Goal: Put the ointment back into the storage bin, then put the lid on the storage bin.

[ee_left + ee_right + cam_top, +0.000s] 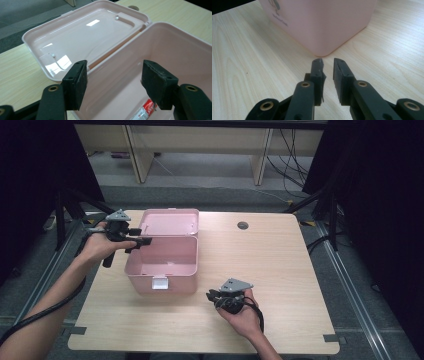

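Note:
A pink plastic box (161, 279) stands open on the left half of the table, its lid (170, 222) laid back flat behind it. My left gripper (144, 241) hovers at the box's left rim, jaws open and empty. In the left gripper view the left gripper (113, 75) looks down into the box (175, 50), where a small red and white tube (146, 111) lies on the bottom, and the lid (85, 32) lies beyond. My right gripper (211, 295) rests low by the box's front right corner. Its jaws stand slightly apart with nothing between them, pointing at the box's corner (322, 27).
The light wooden table (280, 265) has a round cable hole (243, 225) at the back. Black stands and cables flank the table on both sides. A white latch (159, 283) sits on the box's front wall.

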`<control>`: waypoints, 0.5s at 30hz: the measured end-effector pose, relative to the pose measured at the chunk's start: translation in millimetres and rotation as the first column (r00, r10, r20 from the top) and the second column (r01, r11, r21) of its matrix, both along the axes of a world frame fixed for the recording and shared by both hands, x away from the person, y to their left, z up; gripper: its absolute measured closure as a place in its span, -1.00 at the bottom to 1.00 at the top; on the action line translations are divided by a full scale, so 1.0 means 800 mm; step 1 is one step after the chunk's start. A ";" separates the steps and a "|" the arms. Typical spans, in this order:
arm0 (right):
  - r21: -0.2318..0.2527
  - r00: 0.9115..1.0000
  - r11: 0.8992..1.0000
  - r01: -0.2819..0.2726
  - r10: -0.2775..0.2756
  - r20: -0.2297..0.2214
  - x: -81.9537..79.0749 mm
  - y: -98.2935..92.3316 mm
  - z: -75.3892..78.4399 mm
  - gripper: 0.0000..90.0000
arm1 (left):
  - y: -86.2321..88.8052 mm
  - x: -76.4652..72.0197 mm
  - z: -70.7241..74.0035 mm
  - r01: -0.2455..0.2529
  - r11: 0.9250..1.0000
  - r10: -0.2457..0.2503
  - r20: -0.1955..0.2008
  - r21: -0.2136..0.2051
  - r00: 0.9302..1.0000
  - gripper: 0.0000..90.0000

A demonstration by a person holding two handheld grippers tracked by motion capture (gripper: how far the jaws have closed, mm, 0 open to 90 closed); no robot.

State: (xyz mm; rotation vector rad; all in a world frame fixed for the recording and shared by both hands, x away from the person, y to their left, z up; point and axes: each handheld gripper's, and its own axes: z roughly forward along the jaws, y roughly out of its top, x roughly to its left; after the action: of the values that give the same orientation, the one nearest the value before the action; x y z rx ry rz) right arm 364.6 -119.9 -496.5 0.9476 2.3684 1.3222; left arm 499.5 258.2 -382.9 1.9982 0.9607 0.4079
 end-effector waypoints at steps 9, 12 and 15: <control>0.022 1.000 1.000 0.016 -0.015 -0.006 0.000 0.000 0.008 0.77 | 0.012 0.008 0.008 -0.076 0.996 0.076 0.009 -0.037 0.997 -0.13; 0.019 1.000 1.000 0.004 -0.005 0.005 0.005 0.000 0.011 0.82 | 0.017 0.014 0.009 -0.109 0.993 0.109 -0.008 -0.041 0.994 -0.09; 0.022 1.000 1.000 -0.001 0.000 0.015 0.007 0.001 0.015 0.89 | 0.022 0.018 0.010 -0.134 0.990 0.133 -0.006 -0.037 0.991 -0.04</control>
State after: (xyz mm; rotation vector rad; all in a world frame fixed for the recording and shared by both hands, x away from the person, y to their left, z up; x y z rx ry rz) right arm 370.3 -119.1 -484.7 0.9405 2.3479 1.3537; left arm 514.2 275.7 -375.1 1.9074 1.1002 0.4566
